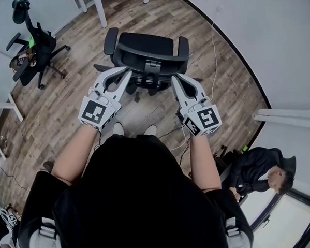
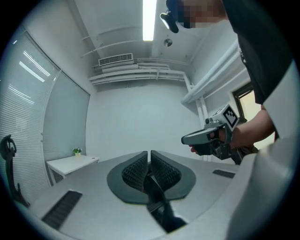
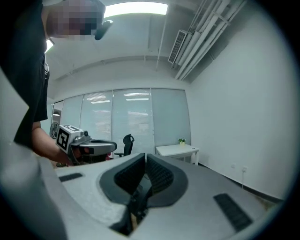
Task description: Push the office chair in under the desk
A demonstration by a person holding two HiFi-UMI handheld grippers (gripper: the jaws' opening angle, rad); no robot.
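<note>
wood floor point(image 1: 65, 99) bears office chair point(image 1: 146, 51), desk point(image 1: 101, 12) seemingly beyond.

Wood floor point(image 1: 66, 115), white walls point(image 3: 243, 117)

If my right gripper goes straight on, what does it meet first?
Likely the office chair's backrest, just ahead of the right gripper in the head view; its own view shows no chair ahead, so it may pass above.

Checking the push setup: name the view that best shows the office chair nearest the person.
Head view: the office chair appears plainly from above. Both gripper views look across the room and miss it; the right one catches only a distant chair.
</note>
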